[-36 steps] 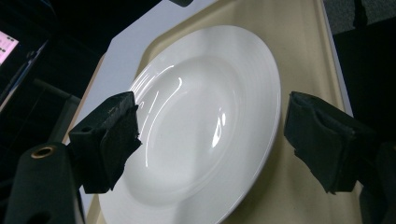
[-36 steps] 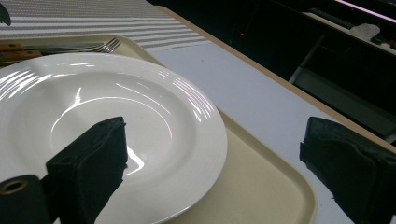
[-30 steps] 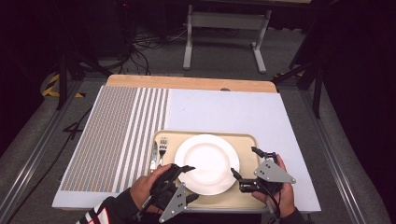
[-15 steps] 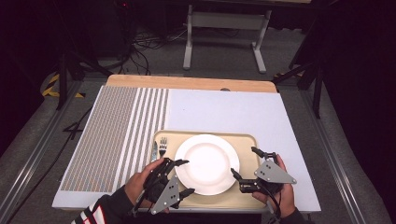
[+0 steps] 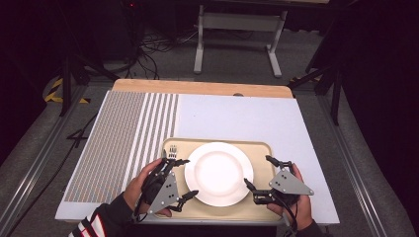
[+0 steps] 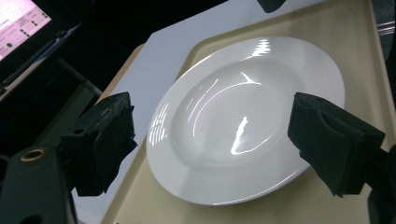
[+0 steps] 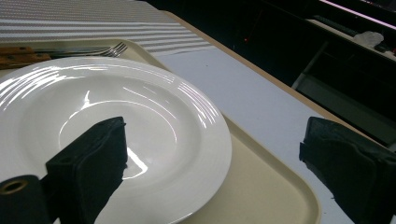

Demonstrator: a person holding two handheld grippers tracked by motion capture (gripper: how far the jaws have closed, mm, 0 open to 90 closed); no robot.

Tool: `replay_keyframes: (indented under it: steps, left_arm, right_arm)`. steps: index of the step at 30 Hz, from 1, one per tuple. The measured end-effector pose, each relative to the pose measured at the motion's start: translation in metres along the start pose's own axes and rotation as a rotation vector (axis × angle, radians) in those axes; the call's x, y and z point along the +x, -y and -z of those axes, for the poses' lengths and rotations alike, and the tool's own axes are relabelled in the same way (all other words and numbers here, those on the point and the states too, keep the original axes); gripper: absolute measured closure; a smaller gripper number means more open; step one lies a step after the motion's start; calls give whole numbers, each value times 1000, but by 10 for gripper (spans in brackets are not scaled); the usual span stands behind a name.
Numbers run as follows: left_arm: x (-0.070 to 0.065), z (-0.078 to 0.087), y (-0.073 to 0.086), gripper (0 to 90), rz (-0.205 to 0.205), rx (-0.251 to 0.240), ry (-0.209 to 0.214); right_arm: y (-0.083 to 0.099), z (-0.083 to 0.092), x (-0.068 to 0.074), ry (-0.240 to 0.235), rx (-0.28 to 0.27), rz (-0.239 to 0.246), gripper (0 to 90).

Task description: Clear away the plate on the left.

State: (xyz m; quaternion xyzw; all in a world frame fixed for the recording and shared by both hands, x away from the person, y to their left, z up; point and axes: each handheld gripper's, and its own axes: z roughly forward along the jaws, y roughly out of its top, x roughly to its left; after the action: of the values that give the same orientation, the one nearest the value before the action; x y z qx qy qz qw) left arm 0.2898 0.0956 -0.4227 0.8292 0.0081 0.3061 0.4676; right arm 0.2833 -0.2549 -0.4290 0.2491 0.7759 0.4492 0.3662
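Spreading wide, the left gripper (image 5: 184, 177) holds nothing: its two black jaws stand far apart at the plate's nine o'clock side in the high view, one tip near the fork, the other close to the plate's rim at about seven o'clock. In the left gripper view the pads (image 6: 105, 140) frame the white plate (image 6: 245, 119) with open air between them and no pad pressing on it. Against the frame of a second ago, this hand has drawn back toward nine o'clock: then its jaws reached over the plate's lower left rim, now they sit just off that edge, over the tray. The jaw gap looks the same as it did.

The right gripper (image 5: 258, 173) is at the plate's four o'clock, its jaws likewise wide apart and empty, one tip close to the plate rim, the other out over the tray's right part. Its place matches the earlier frames.

The plate (image 5: 219, 173) lies flat in the middle of the beige tray (image 5: 257, 148), unmoved. The fork (image 5: 172, 150) lies on the tray at the plate's ten o'clock, tines pointing to twelve. The tray sits at the six o'clock edge of the table (image 5: 237, 116), partly on the pale mat and next to the striped part (image 5: 128, 128) at nine o'clock.
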Motion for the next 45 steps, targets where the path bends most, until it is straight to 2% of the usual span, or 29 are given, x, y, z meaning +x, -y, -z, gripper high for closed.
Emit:
replay_keyframes:
  steps: [13,28,33,40,45]
  left_arm:
    - [14,10,8,150,45,3,-35]
    - [31,28,24,144,102,16,-89]
    - [33,33,28,125,108,25,-103]
    - [35,43,36,118,137,14,-113]
    - [37,48,43,111,153,26,-128]
  right_arm:
    - [0,1,0,-3,-3,3,78]
    - [-1,2,0,-10,-13,8,78]
    - [-1,2,0,-9,-16,7,78]
    - [-1,3,0,-8,-18,10,78]
    - [-2,3,0,-9,-22,9,78]
